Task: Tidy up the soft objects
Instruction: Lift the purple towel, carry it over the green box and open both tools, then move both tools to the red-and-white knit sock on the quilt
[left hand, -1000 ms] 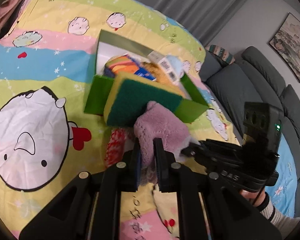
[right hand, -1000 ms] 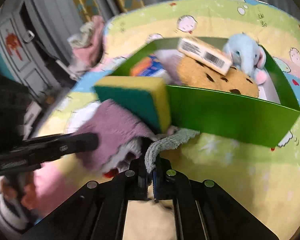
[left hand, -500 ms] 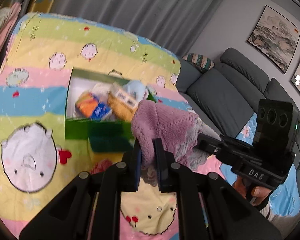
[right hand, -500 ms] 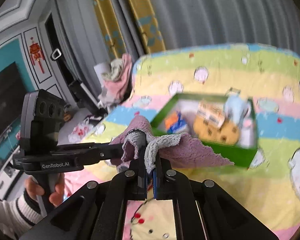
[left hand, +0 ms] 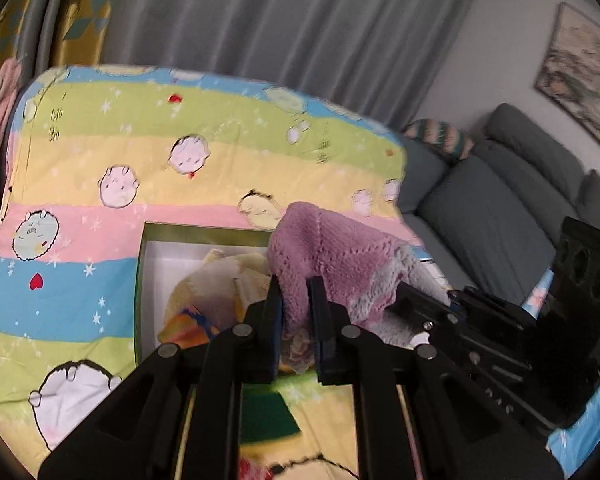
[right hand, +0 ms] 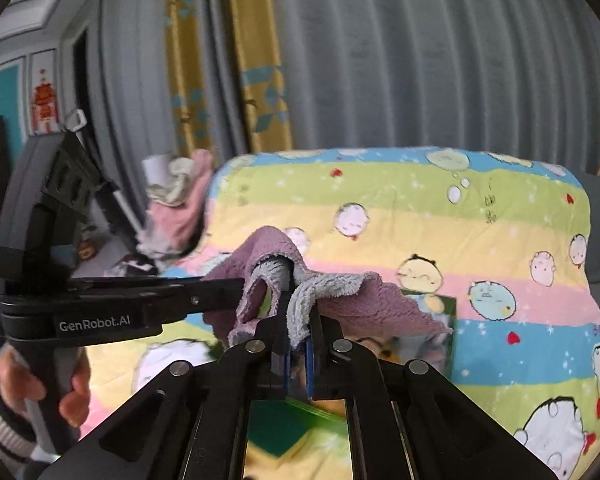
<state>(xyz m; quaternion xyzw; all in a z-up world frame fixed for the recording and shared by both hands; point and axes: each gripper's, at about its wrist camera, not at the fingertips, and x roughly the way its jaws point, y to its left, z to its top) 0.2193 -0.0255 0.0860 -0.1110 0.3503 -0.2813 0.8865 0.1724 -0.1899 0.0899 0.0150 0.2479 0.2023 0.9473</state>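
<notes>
A purple fleece cloth (left hand: 332,256) with a grey underside hangs in the air over the bed, stretched between both grippers. My left gripper (left hand: 294,292) is shut on one edge of it. My right gripper (right hand: 298,312) is shut on the other edge, where the purple cloth (right hand: 364,304) drapes to the right. Below lies the green box (left hand: 140,280), holding soft toys and packets. Part of that green box (right hand: 446,316) shows behind the cloth in the right wrist view. A green and yellow sponge (left hand: 266,420) rests on the bedspread under the left gripper.
The striped cartoon bedspread (left hand: 100,184) covers the bed. A grey sofa (left hand: 500,208) stands to the right, grey curtains (right hand: 420,60) behind. A pile of pink clothes (right hand: 180,208) lies beyond the bed's left edge. A person's hand (right hand: 40,392) holds the left gripper's handle.
Both grippers have risen with the purple cloth, lifting it off the bedspread. The box and sponge now sit lower and smaller in both views, and the cloth is stretched out between the grippers.
</notes>
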